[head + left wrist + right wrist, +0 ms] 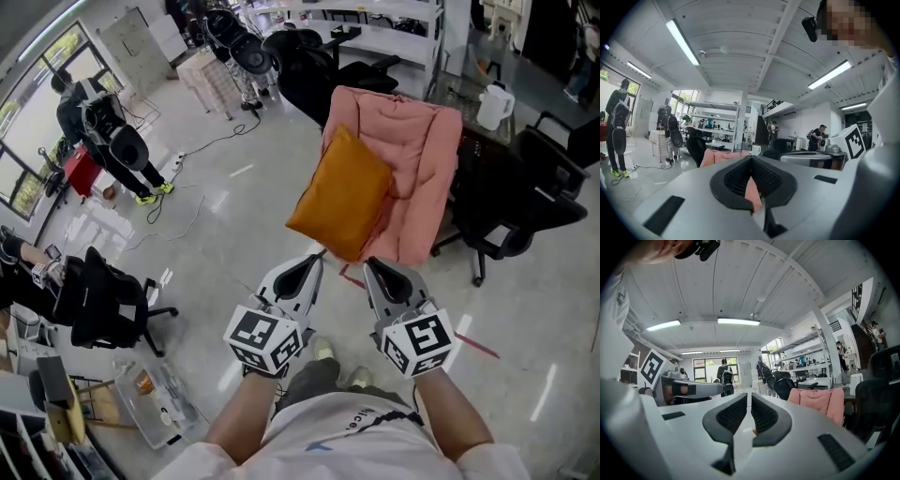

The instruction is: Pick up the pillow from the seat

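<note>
Pillow (339, 192): orange, square, soft; stands tilted on one corner on the seat of a pink padded chair (420, 155) and leans on its backrest, at 12 o'clock from the two grippers and a little past their tips. No jaw touches it. Left gripper (314, 262): held low at 6 o'clock in the head view, pointing toward the pillow's lower corner; jaws pressed together and holding nothing. In the left gripper view (751, 159) a strip of the pink chair (723, 157) shows through the slit behind the pads. Right gripper (373, 265): beside the left one at its 3 o'clock, pointing the same way; jaws likewise closed and empty. In the right gripper view (749, 397) a speck of orange shows low in the slit, with the pink chair (818, 401) at 3 o'clock. Surroundings: a black office chair (525, 197) touches the pink chair at its 3 o'clock; a white kettle (494, 105) stands at 2 o'clock; a second black office chair (103, 305) sits at 9 o'clock; glossy grey floor (234, 234) with a red tape line (478, 345) at 4 o'clock.
</note>
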`<act>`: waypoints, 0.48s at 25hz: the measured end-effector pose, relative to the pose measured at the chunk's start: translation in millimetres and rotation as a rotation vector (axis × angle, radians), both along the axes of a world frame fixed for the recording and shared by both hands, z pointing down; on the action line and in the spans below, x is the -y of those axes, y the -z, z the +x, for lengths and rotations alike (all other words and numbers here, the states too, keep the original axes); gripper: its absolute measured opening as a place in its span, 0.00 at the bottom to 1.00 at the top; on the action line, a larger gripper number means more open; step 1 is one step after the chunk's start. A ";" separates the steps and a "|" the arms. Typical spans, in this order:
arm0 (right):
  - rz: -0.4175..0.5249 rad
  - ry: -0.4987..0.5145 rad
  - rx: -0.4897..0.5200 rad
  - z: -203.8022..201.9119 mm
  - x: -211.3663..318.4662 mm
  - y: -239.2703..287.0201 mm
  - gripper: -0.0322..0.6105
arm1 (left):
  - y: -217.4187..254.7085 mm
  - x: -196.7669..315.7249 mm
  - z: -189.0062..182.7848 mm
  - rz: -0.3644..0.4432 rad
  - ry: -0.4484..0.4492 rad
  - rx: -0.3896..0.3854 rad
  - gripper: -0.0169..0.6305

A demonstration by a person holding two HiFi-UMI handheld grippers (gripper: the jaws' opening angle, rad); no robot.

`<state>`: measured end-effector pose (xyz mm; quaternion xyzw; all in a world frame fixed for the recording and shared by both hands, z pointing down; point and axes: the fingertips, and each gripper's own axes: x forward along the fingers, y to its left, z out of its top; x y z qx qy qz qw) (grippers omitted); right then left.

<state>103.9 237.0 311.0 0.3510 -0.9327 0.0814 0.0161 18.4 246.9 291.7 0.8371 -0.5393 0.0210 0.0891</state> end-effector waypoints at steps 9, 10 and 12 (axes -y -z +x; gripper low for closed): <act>-0.042 -0.041 -0.029 -14.6 53.3 -24.2 0.08 | -22.2 60.0 -20.7 -0.030 -0.028 -0.014 0.04; -0.048 -0.050 -0.031 -18.4 62.2 -27.3 0.08 | -25.4 69.0 -25.1 -0.032 -0.034 -0.013 0.04; -0.059 -0.071 -0.036 -27.7 82.6 -34.2 0.08 | -31.7 89.1 -36.7 -0.036 -0.044 -0.012 0.04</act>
